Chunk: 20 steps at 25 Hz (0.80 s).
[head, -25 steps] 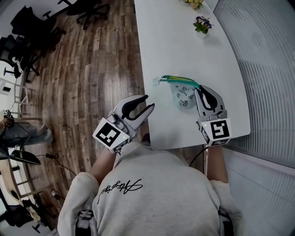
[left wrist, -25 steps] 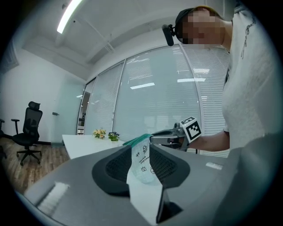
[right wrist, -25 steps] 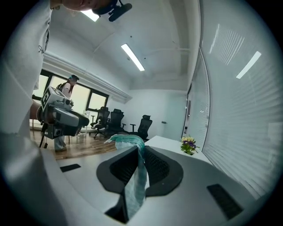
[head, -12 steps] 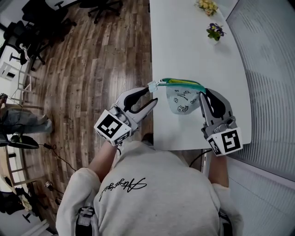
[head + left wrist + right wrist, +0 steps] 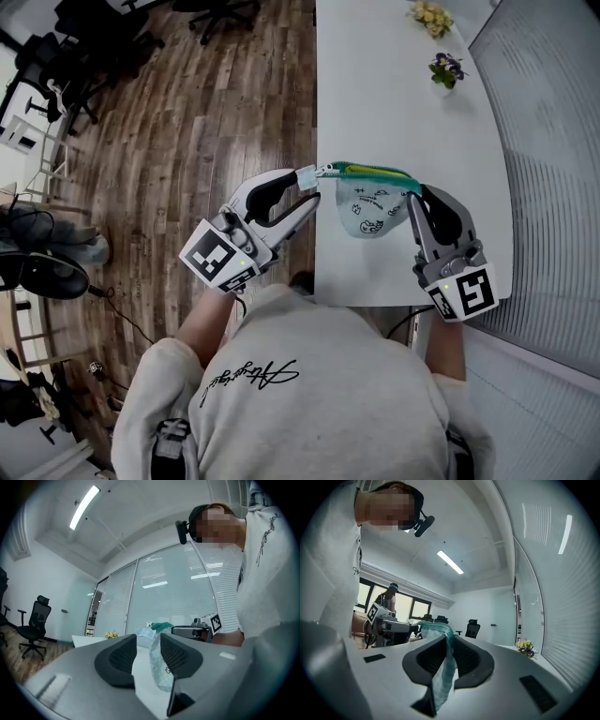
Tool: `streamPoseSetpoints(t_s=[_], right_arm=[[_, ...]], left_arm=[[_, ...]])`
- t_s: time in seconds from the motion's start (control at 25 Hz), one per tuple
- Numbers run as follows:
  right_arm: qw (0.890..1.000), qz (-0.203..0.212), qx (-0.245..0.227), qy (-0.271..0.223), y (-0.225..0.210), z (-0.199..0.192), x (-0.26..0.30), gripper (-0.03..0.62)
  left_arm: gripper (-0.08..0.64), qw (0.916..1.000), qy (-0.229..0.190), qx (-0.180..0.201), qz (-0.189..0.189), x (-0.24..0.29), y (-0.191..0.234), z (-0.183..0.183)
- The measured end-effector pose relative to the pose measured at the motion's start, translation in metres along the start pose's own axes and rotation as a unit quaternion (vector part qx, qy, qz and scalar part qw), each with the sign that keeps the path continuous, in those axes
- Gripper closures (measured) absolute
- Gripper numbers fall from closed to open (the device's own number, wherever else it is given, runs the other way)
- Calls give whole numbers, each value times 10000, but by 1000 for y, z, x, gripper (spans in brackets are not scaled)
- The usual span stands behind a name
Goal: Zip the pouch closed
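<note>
A pale blue printed pouch (image 5: 368, 203) with a green zipper edge (image 5: 370, 171) hangs over the white table (image 5: 375, 94). My right gripper (image 5: 415, 199) is shut on its right end, and in the right gripper view the fabric (image 5: 443, 677) is pinched between the pads of this gripper (image 5: 450, 641). My left gripper (image 5: 307, 188) stands open at the pouch's left end, by the whitish zipper tab (image 5: 307, 175). In the left gripper view the pouch (image 5: 158, 667) hangs between the spread jaws of that gripper (image 5: 148, 641), close to the right pad, which does not press on it.
Two small flower pots (image 5: 447, 68) (image 5: 431, 16) stand at the table's far end. The table's left edge runs just beside my left gripper, over a wooden floor (image 5: 187, 141). Office chairs (image 5: 211, 11) stand far left. A glass wall with blinds (image 5: 553, 187) closes off the right.
My left gripper has come up and right from beside the table to the pouch's left end, its jaws wider. My right gripper has raised the pouch off the table.
</note>
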State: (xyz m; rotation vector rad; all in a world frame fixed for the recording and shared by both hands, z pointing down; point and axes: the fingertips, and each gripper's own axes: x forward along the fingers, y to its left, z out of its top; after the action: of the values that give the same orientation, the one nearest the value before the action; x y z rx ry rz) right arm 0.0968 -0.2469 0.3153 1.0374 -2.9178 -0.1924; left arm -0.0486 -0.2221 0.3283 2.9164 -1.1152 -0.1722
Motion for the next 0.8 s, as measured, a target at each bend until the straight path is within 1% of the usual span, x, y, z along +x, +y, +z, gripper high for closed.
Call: streamPoseSetpoints(t_s=[0.16, 0.24, 0.44, 0.56, 0.68, 0.8], right_arm=[[9996, 176, 76, -229, 4, 8, -2, 543], [9993, 217, 81, -295, 3, 11, -3, 543], [9997, 155, 106, -165, 0, 5, -3, 544], [9997, 136, 174, -146, 0, 2, -4, 543], [9995, 129, 247, -179, 5, 7, -8, 543], [9996, 91, 227, -159, 6, 7, -10, 543]], left_arm=[[407, 10000, -41, -40, 52, 5, 6, 0], [407, 10000, -19, -3, 49, 8, 6, -2], [410, 9996, -141, 254, -27, 7, 1, 5], [441, 9990, -201, 400, -80, 8, -2, 11], [455, 9988, -189, 422, -135, 4, -8, 16], [495, 9986, -135, 473, -174, 3, -11, 16]])
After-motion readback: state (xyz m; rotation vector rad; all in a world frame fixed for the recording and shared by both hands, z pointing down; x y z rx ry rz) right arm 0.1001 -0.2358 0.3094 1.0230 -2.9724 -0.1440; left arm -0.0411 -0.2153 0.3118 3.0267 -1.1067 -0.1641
